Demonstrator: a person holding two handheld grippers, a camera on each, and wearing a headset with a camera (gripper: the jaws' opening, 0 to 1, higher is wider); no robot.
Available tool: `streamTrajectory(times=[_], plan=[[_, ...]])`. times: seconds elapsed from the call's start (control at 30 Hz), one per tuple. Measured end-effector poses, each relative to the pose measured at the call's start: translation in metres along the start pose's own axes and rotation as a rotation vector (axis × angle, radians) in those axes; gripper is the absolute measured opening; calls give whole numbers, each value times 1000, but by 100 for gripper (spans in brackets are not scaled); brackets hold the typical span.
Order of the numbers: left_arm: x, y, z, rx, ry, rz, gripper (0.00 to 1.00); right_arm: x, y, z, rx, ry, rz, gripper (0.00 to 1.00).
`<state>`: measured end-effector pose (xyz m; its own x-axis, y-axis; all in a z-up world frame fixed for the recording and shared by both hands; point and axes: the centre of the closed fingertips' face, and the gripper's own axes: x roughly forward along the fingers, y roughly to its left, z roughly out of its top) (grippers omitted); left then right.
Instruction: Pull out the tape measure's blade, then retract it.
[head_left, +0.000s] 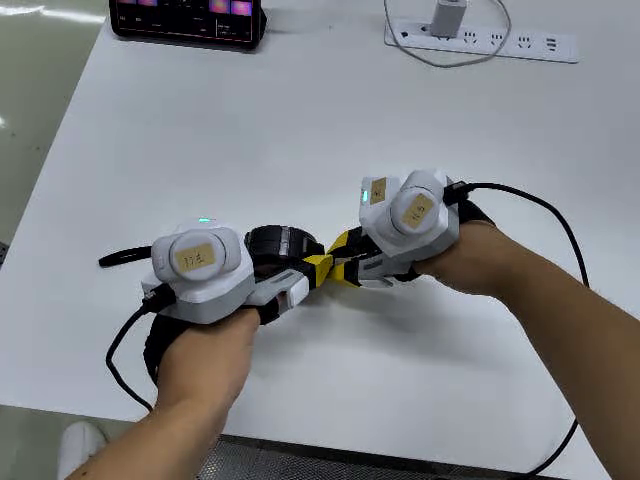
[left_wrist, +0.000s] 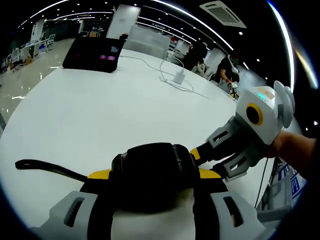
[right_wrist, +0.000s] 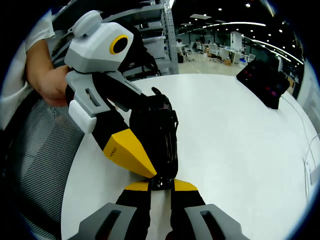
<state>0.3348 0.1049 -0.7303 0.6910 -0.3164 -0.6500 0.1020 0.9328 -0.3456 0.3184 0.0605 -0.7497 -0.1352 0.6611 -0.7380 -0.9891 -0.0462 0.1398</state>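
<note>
A black round tape measure (head_left: 283, 243) lies on the white table (head_left: 300, 130), its black wrist strap (head_left: 122, 258) trailing left. My left gripper (head_left: 303, 264) is shut on the case, which sits between its yellow-tipped jaws in the left gripper view (left_wrist: 150, 165). My right gripper (head_left: 345, 266) meets it tip to tip from the right. In the right gripper view the right gripper (right_wrist: 161, 185) is shut on the small dark blade end at the case's mouth, just below the tape measure (right_wrist: 159, 132). Hardly any blade shows outside the case.
A white power strip (head_left: 485, 40) with a plugged charger and cable lies at the far right. A dark tablet (head_left: 188, 20) stands at the far left edge. The table's near edge runs just behind my hands, with bare table beyond the grippers.
</note>
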Motion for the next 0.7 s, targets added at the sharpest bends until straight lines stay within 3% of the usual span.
streamTrajectory(times=[0.17, 0.37, 0.7], plan=[[-1, -2, -1, 9, 8, -18, 60, 0, 3, -1, 6, -7, 5, 13], [-1, -3, -1, 22, 10, -23, 61, -8, -5, -8, 19, -4, -19, 20], [-2, -4, 1, 50, 3, -22, 61, -10, -7, -8, 29, -13, -33, 21]])
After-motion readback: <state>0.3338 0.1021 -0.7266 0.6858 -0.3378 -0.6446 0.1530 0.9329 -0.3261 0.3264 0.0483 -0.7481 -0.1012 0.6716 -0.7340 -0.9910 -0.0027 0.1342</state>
